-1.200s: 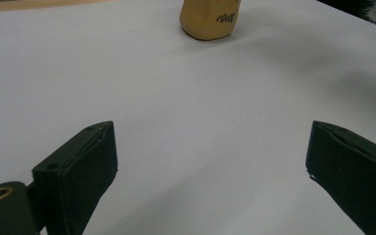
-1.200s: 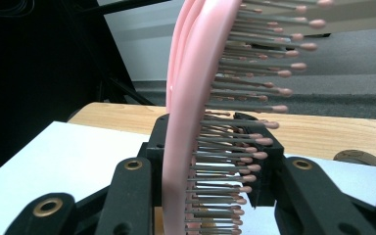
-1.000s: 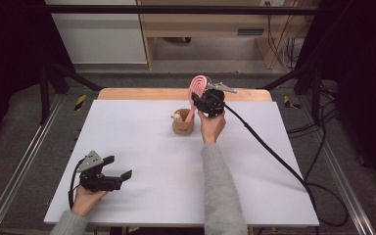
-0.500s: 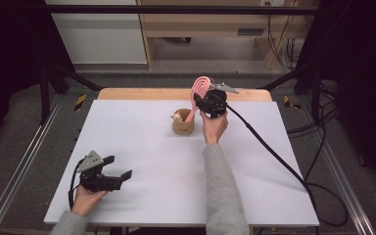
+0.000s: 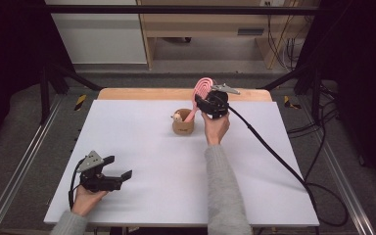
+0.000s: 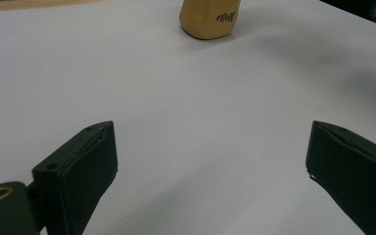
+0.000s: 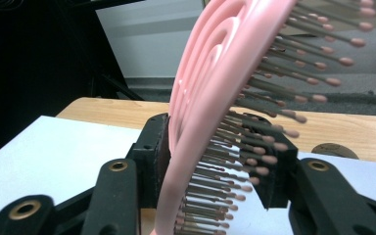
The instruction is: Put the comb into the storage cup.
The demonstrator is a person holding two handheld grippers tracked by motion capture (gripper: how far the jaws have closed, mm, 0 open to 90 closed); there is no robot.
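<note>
- Count: 2 hand-held grippers, 1 pink hairbrush, 1 tan cup, 1 small beige item in the cup, 1 bench.
- Right hand-held gripper (image 5: 206, 100): raised over the far middle of the bench (image 5: 142, 147), just right of the cup (image 5: 182, 125).
- Pink hairbrush (image 5: 201, 91): stands between the right hand-held gripper's jaws, head up, handle slanting down into the cup.
- Right gripper view: hairbrush (image 7: 215, 98) sits in the gap of the right hand-held gripper (image 7: 210, 161); flat back against the left pad, bristle tips toward the right pad. Bristle side faces right in that view.
- Its jaws have just been opening, by a small amount, with the brush between them. Gap is narrow. Can't tell whether the right pad presses on the bristles, so can't call it gripped or released.
- Cup: 1, upright, far centre of the bench. Left gripper view shows its lower part (image 6: 209, 19) with dark lettering on the side.
- Small beige item (image 5: 177, 116): 1, pokes up at the cup's left rim; too small to identify.
- Left hand-held gripper (image 5: 119, 168): near left corner of the bench, low, jaws pointing right, well apart from the cup.
- Left gripper view: left hand-held gripper (image 6: 210, 166) has jaws spread wide, nothing between them, bare bench surface under them.
- Each hand-held gripper has 1 grey three-cornered plate on top and 1 trailing cable.
</note>
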